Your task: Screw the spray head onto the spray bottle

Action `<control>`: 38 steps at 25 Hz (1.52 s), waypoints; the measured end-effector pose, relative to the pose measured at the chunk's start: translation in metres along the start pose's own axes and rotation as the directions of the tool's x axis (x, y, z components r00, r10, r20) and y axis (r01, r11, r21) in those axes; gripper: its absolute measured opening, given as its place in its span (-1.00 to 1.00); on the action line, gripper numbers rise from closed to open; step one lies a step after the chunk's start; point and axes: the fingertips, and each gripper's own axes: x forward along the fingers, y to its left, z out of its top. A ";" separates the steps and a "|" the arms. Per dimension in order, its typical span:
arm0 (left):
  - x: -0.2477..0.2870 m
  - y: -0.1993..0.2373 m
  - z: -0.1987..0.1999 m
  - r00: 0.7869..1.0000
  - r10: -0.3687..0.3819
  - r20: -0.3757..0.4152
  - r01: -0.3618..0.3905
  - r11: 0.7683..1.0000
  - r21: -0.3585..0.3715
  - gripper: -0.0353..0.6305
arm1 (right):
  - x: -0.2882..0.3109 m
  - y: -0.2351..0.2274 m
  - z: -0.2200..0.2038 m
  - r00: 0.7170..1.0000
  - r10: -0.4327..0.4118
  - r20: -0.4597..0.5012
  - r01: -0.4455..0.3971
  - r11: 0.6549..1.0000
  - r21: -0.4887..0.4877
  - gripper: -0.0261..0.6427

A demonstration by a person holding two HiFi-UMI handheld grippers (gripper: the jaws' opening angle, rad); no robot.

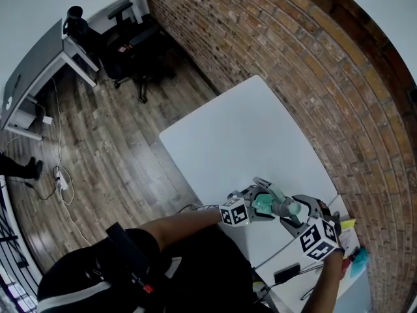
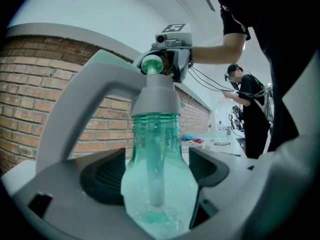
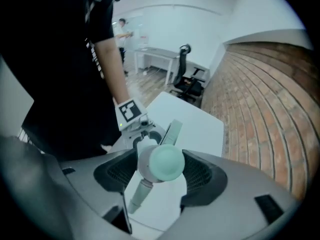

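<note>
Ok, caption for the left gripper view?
Left claw holds the green spray bottle; right claw grips the spray head on top.

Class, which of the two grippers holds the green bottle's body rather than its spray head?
The left gripper: its jaws clamp the body of the green spray bottle, while the right gripper grips the grey spray head.

No legible text, brand or number appears in any view. The only signs are black-and-white square markers on cubes of the left gripper (image 1: 260, 203) and right gripper (image 1: 291, 208), over the white table's (image 1: 247, 129) near end.
</note>
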 end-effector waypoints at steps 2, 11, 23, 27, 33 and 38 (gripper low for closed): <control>0.000 0.000 -0.001 1.000 0.000 -0.002 0.000 1.000 -0.001 0.27 | -0.012 -0.006 0.009 0.992 -0.085 0.089 0.061 0.968 0.245 -0.12; -0.001 -0.002 -0.001 1.000 0.000 -0.002 0.000 1.000 -0.005 0.27 | 0.006 -0.011 -0.013 0.975 -0.213 0.054 0.116 0.708 0.696 -0.12; -0.008 -0.002 -0.005 0.999 0.002 0.032 -0.001 1.000 -0.029 0.28 | 0.018 -0.010 -0.019 0.983 -0.182 -0.032 0.160 0.753 0.638 -0.12; -0.013 0.002 -0.015 1.000 0.009 0.029 -0.007 0.998 -0.070 0.43 | 0.019 -0.010 -0.020 0.984 -0.176 -0.036 0.159 0.753 0.638 -0.12; -0.014 -0.001 -0.034 0.999 -0.034 -0.019 0.033 0.997 -0.069 0.62 | 0.019 -0.010 -0.020 0.986 -0.167 -0.026 0.145 0.754 0.640 -0.12; -0.011 -0.003 -0.045 0.998 -0.049 -0.035 0.047 0.998 -0.049 0.65 | 0.020 -0.009 -0.020 0.988 -0.154 -0.015 0.132 0.788 0.602 -0.12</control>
